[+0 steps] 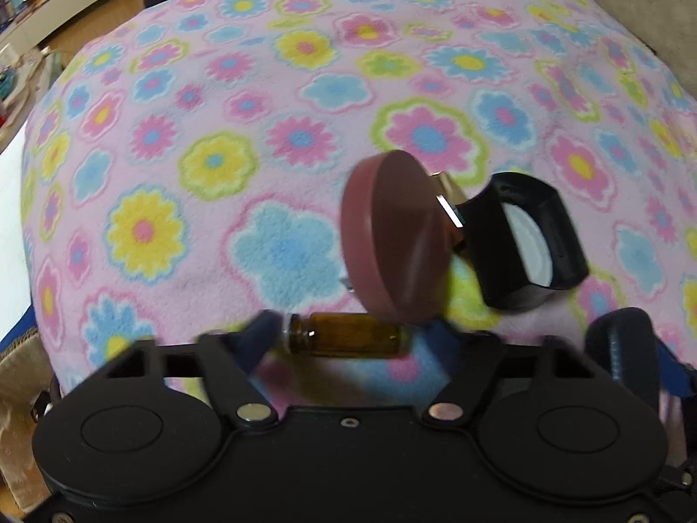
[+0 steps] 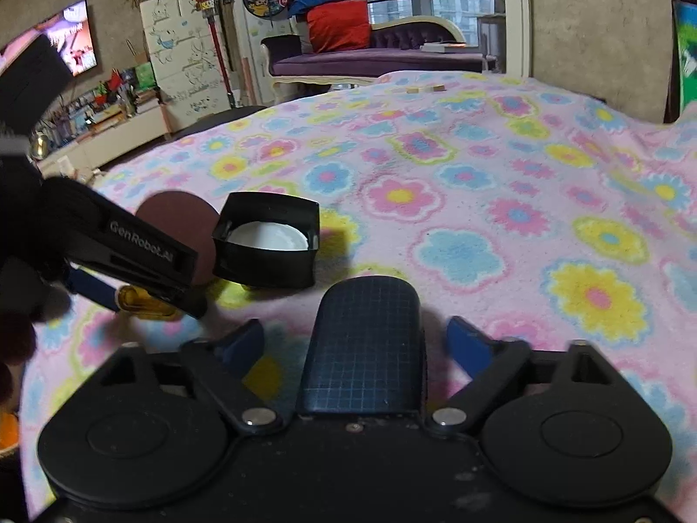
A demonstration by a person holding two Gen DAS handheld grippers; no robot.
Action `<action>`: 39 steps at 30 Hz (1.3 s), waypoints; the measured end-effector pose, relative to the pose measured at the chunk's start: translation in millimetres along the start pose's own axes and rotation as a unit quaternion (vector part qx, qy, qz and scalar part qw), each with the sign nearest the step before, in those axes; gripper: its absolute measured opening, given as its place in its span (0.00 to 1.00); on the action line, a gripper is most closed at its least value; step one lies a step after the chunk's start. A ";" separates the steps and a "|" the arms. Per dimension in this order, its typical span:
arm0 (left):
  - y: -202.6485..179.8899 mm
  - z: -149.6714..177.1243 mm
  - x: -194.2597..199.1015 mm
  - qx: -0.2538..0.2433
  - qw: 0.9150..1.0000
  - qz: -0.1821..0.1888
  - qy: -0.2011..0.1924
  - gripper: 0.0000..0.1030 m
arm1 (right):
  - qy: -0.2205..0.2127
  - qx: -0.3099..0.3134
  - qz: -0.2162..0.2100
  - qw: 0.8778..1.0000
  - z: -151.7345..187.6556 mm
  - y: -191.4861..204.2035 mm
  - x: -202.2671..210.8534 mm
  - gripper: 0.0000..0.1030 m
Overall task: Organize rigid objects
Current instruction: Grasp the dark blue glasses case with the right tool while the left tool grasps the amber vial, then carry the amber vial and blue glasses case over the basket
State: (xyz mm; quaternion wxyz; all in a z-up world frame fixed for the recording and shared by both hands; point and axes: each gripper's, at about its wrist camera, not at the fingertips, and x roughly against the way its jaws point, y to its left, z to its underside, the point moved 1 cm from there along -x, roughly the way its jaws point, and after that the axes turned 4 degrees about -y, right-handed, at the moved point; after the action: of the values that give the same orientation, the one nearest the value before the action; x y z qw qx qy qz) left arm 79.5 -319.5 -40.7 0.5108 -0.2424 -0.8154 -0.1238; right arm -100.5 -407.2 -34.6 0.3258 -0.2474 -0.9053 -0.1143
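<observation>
My left gripper (image 1: pixel 353 335) is shut lengthwise on a small amber glass vial (image 1: pixel 348 335), just above the flowered blanket. Right beyond it a brown-red round disc (image 1: pixel 394 239) stands tilted on its edge. It leans against a gold-coloured thing (image 1: pixel 448 187) that is mostly hidden. To the right lies a black open box (image 1: pixel 492 239) with a white round lid (image 2: pixel 268 235) inside. In the right wrist view the vial (image 2: pixel 143 303), the disc (image 2: pixel 174 209) and the box (image 2: pixel 265 261) sit at the left. My right gripper (image 2: pixel 355 335) holds a dark blue grid-patterned case (image 2: pixel 366 340), which sticks out past the fingers.
The pink flowered blanket (image 2: pixel 479 200) covers the whole table. Small wooden blocks (image 2: pixel 424 88) lie near its far edge. A dark stool (image 2: pixel 218 124) stands beyond the left edge, and behind it are a sofa, drawers and a TV. A person's hand is at the left.
</observation>
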 end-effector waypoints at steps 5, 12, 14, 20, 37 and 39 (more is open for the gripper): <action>3.7 0.4 4.0 0.006 1.000 0.008 0.017 0.49 | -0.005 0.009 0.006 1.000 0.8 1.5 3.7 0.49; 21.1 12.9 17.1 0.013 0.999 0.015 0.029 0.49 | -0.022 -0.060 -0.057 0.996 -2.4 -21.1 8.7 0.48; 32.0 18.5 22.5 0.015 0.999 0.013 0.032 0.49 | -0.033 -0.081 -0.078 0.993 -2.9 -28.5 11.1 0.48; 77.6 39.4 44.9 0.003 0.999 -0.033 0.030 0.49 | -0.082 -0.099 -0.109 0.986 -1.9 -35.9 19.7 0.48; 257.1 75.3 107.6 0.118 0.985 -0.119 0.040 0.49 | -0.028 0.007 0.011 1.000 3.1 6.3 -7.2 0.48; 271.7 79.6 117.3 0.124 0.984 -0.123 0.031 0.49 | -0.023 0.023 0.026 0.999 3.0 11.8 -8.9 0.48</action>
State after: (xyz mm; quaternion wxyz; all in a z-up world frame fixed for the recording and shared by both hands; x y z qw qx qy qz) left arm 117.5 -20.7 16.0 0.5428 -0.0716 -0.8319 -0.0908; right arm -90.0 -399.4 -42.1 0.3131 -0.2657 -0.9084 -0.0791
